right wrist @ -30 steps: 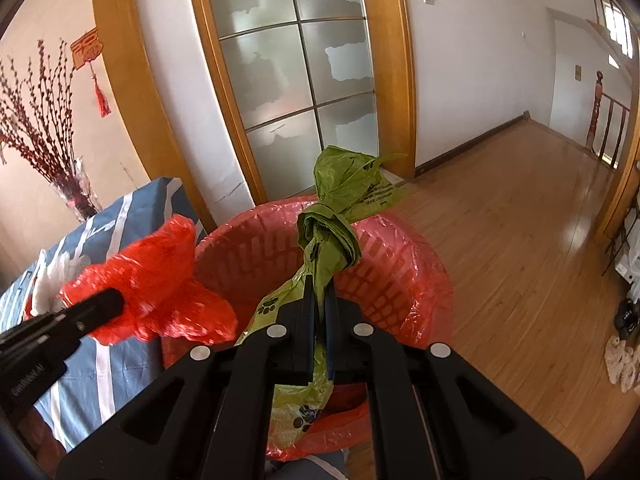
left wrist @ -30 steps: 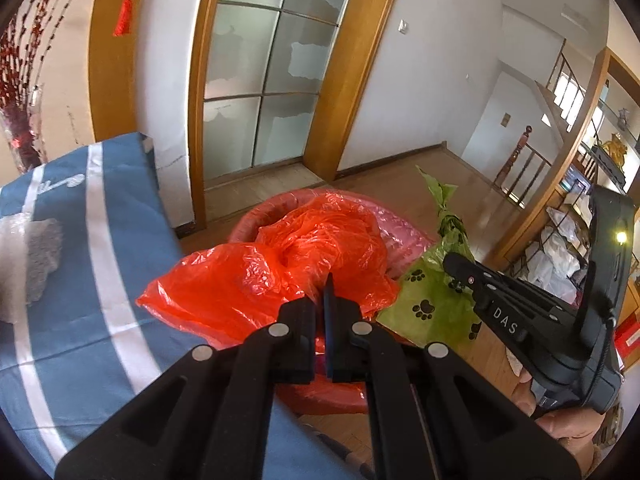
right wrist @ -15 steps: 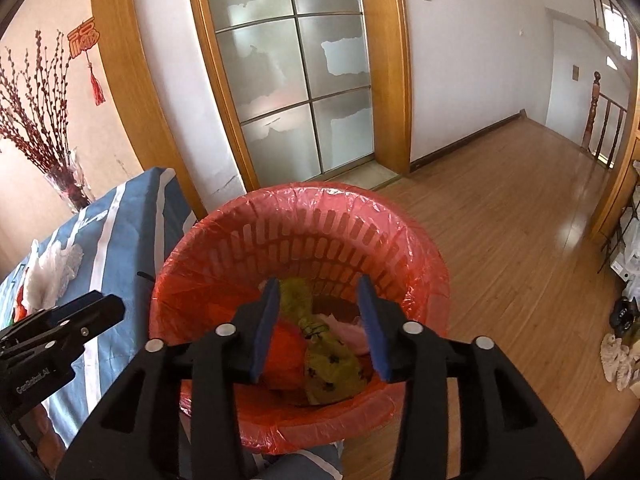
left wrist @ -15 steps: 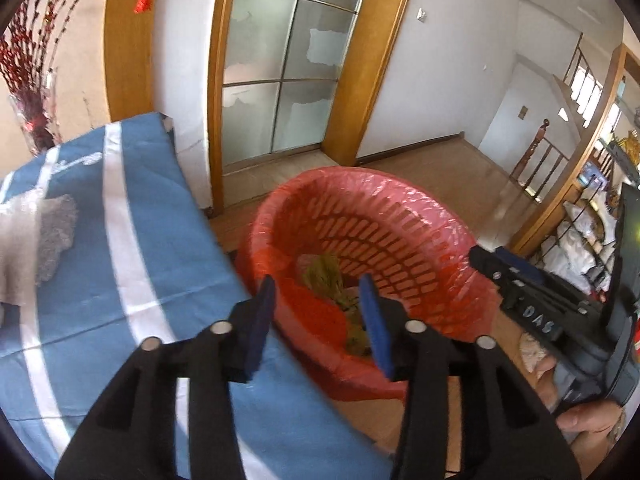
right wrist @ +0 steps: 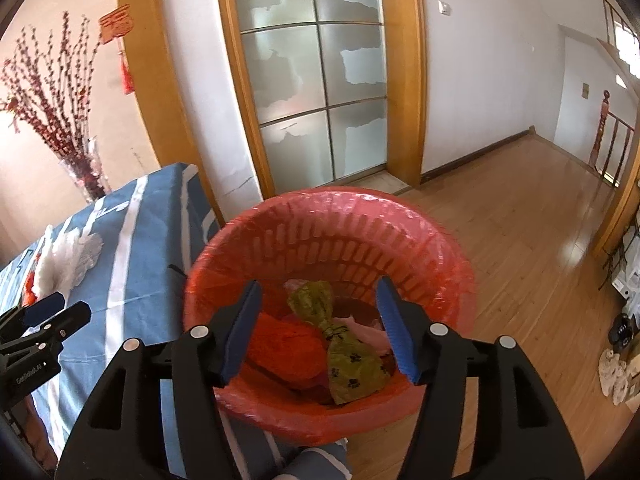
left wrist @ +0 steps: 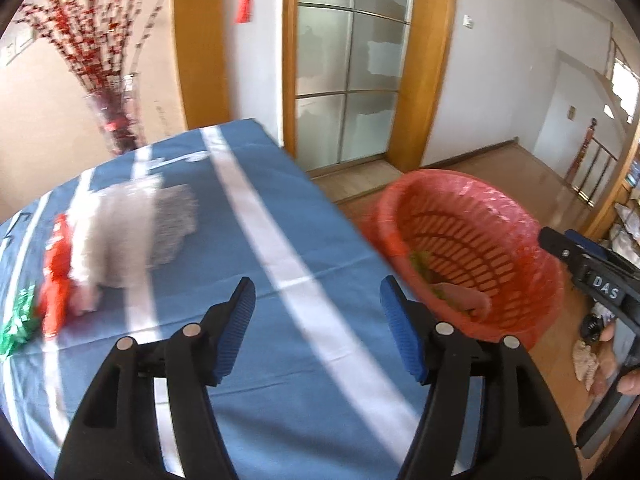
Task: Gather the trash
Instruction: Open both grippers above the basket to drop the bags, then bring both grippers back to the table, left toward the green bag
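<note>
The green paw-print plastic bag (right wrist: pixel 352 368) lies in the red slotted plastic basket (right wrist: pixel 332 216), knotted neck pointing away, perhaps slightly left. Both the right gripper (right wrist: pixel 318 330) and the left gripper (left wrist: pixel 318 330) have just been opening, jaws wide, nothing between them.

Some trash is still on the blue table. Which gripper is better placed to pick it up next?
Probably the left gripper: open and empty, it faces the white bag and red wrapper on the table. The right gripper faces the basket.

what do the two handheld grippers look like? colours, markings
Left gripper and right gripper match: black plastic linkage arms with silver pivot pins, and ribbed blue pads on the fingertips. Seen from the left wrist camera, the right gripper's body carries a white "DAS" label. No cables or sleeves visible.
</note>
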Available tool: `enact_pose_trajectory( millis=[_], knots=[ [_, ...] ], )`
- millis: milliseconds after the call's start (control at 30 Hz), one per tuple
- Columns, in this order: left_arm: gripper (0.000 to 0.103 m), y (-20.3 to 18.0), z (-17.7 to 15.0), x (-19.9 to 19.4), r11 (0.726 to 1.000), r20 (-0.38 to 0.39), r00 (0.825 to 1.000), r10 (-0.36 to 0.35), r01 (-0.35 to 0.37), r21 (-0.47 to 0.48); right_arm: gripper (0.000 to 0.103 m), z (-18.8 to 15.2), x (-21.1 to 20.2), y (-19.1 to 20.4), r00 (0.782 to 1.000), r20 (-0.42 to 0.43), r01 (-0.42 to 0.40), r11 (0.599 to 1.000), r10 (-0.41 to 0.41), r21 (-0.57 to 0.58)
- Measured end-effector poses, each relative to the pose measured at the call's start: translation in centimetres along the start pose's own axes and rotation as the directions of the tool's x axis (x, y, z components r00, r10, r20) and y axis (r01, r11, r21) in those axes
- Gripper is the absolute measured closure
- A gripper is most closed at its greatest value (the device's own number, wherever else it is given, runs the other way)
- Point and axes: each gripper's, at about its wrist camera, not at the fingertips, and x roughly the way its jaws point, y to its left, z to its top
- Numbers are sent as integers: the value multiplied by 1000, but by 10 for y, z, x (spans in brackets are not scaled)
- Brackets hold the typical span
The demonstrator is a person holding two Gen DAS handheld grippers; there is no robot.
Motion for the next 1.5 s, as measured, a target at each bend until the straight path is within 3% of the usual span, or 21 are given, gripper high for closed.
enact_pose_trajectory(
  millis=[233,400,633,833,1067,1233,1467,1500],
  knots=[
    [30,52,-12,-24,993,30,993,111,-110,-32,27,-4,-6,35,999,15,-40,998,41,-51],
    [28,104,-21,-41,976,33,979,201,-197,-92,22,-7,-6,66,997,13,-79,993,81,-93],
    [25,182,-33,-60,924,25,936,351,-342,-170,16,-14,-6,109,993,17,-112,979,116,-169],
    [25,233,-42,-64,881,-9,905,425,-416,-225,15,-19,-7,135,988,7,-152,969,156,-195],
    [26,272,-53,-47,869,-83,915,395,-401,-290,15,-24,-8,165,981,-17,-191,956,193,-223],
    [29,280,-55,-39,880,-99,926,364,-377,-288,15,-29,-7,186,978,-35,-207,944,205,-258],
    [42,284,-54,-27,897,-121,941,316,-338,-284,15,-32,-5,207,972,-58,-233,932,226,-278],
    [48,285,-54,-26,901,-120,943,309,-331,-281,15,-33,-6,210,972,-61,-236,930,229,-283]
  ],
)
